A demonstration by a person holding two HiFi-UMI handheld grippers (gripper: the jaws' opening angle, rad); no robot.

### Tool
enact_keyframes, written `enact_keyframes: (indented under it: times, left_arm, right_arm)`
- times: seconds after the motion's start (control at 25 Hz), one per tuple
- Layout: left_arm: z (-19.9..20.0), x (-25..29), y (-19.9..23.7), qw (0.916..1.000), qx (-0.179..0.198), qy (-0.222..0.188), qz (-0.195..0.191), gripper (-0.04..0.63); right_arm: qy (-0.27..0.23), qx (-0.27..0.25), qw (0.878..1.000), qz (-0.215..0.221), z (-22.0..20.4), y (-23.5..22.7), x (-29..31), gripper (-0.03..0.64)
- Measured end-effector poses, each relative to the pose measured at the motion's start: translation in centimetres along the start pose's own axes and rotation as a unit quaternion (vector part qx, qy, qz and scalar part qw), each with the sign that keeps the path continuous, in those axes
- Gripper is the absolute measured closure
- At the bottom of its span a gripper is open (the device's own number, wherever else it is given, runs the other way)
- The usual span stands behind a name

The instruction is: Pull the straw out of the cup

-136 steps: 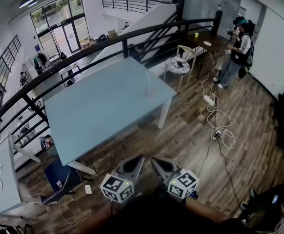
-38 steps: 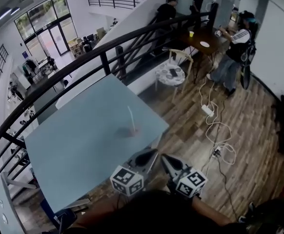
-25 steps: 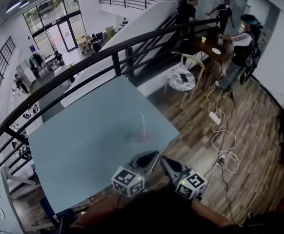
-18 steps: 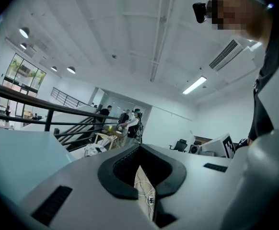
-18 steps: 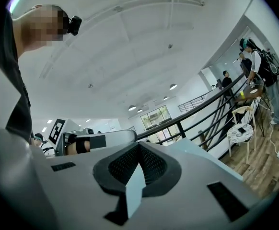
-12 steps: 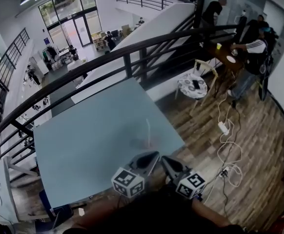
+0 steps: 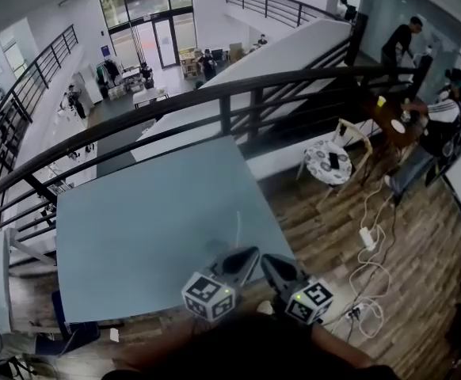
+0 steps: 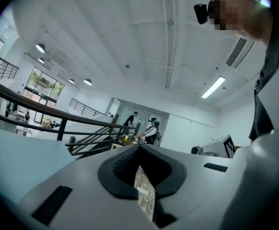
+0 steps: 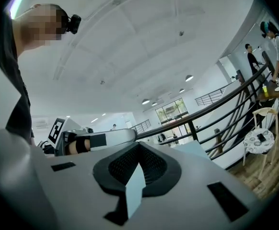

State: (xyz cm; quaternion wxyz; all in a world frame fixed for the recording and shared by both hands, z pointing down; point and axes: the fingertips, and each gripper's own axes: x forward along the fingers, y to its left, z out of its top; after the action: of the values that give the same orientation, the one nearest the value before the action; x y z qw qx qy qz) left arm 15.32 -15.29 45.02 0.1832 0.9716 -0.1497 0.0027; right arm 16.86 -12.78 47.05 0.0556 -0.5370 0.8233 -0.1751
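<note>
Pulling not yet begun: straw (image 7: 238, 229) upright nr table (image 7: 135, 236) front edge, cup indistinct. Left tool (image 7: 252, 252) & right tool (image 7: 265, 258) both clenched, empty, just short of straw. Remaining: grasp, extract.

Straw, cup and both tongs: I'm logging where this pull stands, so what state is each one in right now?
straw: upright, not yet pulled out, nothing gripping it
cup: at the straw's foot, too faint to make out
left tongs: shut, holding nothing
right tongs: shut, holding nothing
</note>
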Motion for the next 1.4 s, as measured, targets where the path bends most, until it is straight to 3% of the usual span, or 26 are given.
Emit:
enact_keyframes:
  times: [0.24, 0.76, 1.4]
  left_arm:
    - [1.0, 3.5, 0.9, 0.9993, 0.006, -0.014, 0.033, 0.584]
    - [1.0, 6.7, 1.9, 0.9926, -0.001, -0.033, 0.117, 0.584]
    - [0.1, 8.6, 1.7, 0.9890, -0.008, -0.025, 0.146, 0.584]
  right_arm:
    - [0.011, -0.007, 0.999, 0.029, 1.5, -3.8, 0.4, 0.606]
    - [0.029, -0.009, 0.993, 0.115, 3.0, -7.2, 1.0, 0.606]
    - [0.051, 0.029, 0.989, 0.134, 2.7, -9.1, 0.5, 0.606]
